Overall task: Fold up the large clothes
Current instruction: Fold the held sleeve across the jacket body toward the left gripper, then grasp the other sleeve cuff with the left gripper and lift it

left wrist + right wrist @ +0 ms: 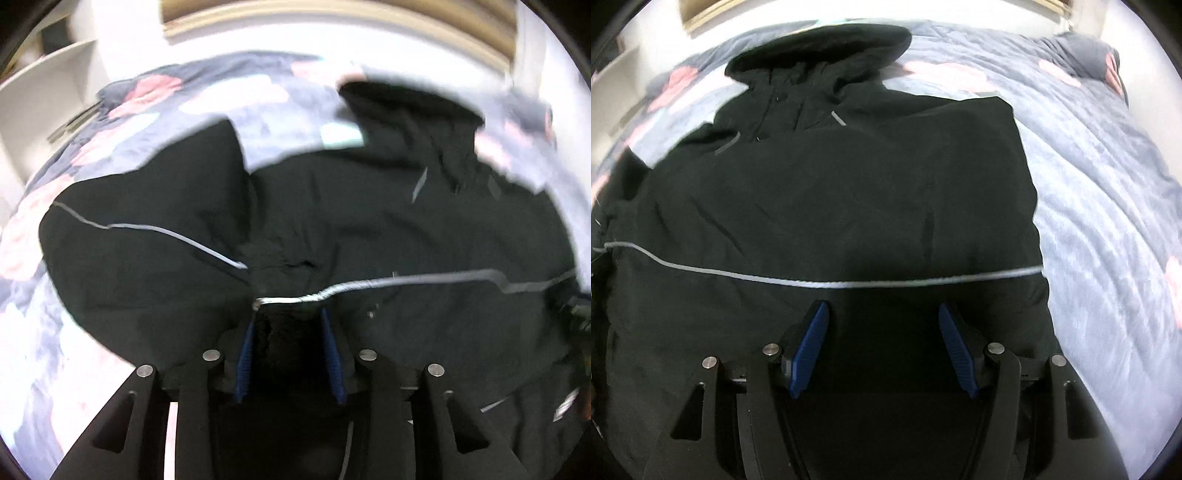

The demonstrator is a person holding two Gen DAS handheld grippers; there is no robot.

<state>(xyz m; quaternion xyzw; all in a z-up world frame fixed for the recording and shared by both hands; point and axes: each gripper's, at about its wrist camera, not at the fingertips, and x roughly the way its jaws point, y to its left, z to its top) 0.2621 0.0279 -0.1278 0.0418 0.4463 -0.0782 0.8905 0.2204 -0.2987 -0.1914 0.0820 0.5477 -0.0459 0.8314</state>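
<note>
A: What are you working with, and where is it?

B: You have a black jacket spread on the bed, over a grey quilt with pink flowers. It has a hood at the far end and a thin silver stripe running across the body. In the right wrist view it lies fairly flat, with its right edge folded straight. In the left wrist view it is more rumpled, and one sleeve is thrown out toward the left.

A: How is your left gripper sitting?

B: Your left gripper points steeply down at the jacket. Its blue fingers stand a moderate way apart, and a bunched fold of black cloth with the silver stripe sits between them. The view there is dark and blurred, so I cannot tell whether the pads press on the cloth or only flank it.

A: And the right?

B: Your right gripper also points steeply down, over the near part of the jacket just below the stripe. Its fingers stand wide apart, and they hold nothing; the cloth lies flat under them.
</note>
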